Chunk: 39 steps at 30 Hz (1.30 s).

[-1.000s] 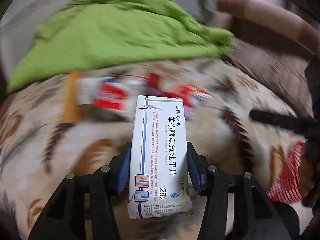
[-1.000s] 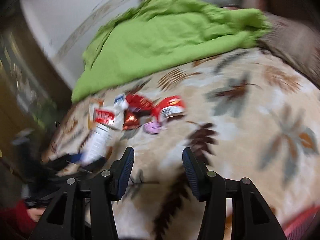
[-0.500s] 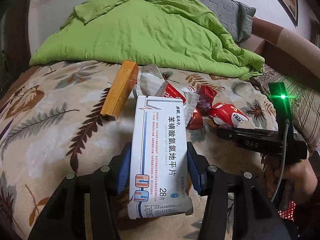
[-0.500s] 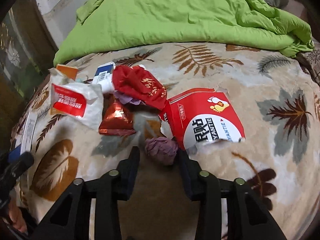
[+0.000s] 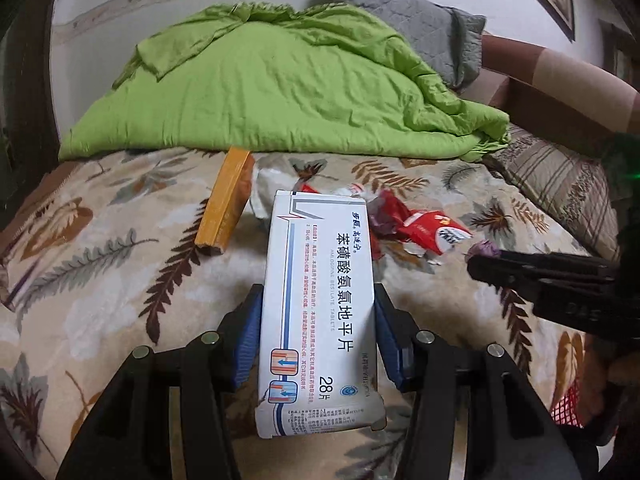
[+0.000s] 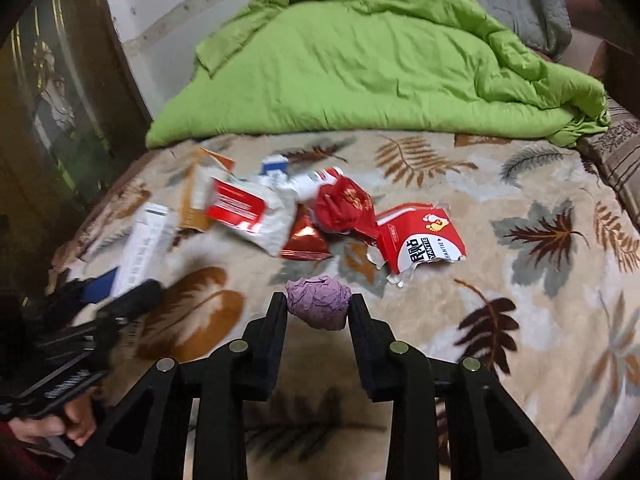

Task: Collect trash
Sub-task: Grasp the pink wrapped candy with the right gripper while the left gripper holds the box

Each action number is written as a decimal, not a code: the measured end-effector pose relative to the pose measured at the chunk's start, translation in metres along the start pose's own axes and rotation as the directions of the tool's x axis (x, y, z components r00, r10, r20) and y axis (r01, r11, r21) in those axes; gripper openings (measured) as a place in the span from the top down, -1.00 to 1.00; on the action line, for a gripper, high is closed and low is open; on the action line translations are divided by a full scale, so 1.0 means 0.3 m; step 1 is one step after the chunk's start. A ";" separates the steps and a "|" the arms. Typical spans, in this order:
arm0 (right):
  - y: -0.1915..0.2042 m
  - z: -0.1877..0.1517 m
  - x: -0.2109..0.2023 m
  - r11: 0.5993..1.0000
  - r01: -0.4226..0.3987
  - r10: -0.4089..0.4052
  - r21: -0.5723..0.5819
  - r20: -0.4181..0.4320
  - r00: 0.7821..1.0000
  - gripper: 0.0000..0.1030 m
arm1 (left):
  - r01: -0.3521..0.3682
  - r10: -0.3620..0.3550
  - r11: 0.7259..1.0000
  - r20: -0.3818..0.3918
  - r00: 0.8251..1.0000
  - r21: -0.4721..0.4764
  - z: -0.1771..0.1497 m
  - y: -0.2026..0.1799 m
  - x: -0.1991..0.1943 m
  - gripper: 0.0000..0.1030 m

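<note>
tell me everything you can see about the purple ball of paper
The purple paper ball is a crumpled wad of thin, tissue-like paper, pale lilac and creased all over, roughly round. It sits pinched between the two black fingers of the right claw, near their tips, above the leaf-patterned blanket. It is apart from the torn red and white packet behind it. In the left wrist view it shows at the claw's tip.
</note>
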State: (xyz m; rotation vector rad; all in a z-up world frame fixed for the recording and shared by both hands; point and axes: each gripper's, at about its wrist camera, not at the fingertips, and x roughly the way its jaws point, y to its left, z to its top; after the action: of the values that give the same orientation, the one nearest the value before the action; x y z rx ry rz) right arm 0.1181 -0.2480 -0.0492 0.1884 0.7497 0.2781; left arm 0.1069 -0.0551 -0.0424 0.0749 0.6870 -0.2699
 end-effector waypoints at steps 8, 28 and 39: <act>0.066 -0.063 -0.139 0.998 0.061 -0.063 0.020 0.126 0.990 0.35 | -0.047 0.046 0.999 0.050 0.998 0.009 -0.045 -0.007 -0.116 0.01; 0.100 -0.096 -0.192 0.991 0.132 -0.128 -0.007 0.190 0.973 0.35 | -0.127 0.127 0.992 0.032 0.991 0.011 -0.075 0.000 -0.081 0.01; 0.089 -0.095 -0.186 0.993 0.121 -0.120 0.003 0.183 0.976 0.35 | -0.116 0.116 0.993 0.020 0.993 0.021 -0.079 -0.014 -0.066 0.01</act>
State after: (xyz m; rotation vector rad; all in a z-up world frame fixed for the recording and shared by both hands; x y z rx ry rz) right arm 0.0545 -0.2382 -0.0268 0.1573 0.5749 0.1464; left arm 0.0765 -0.0509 -0.0479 0.1327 0.6584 -0.1662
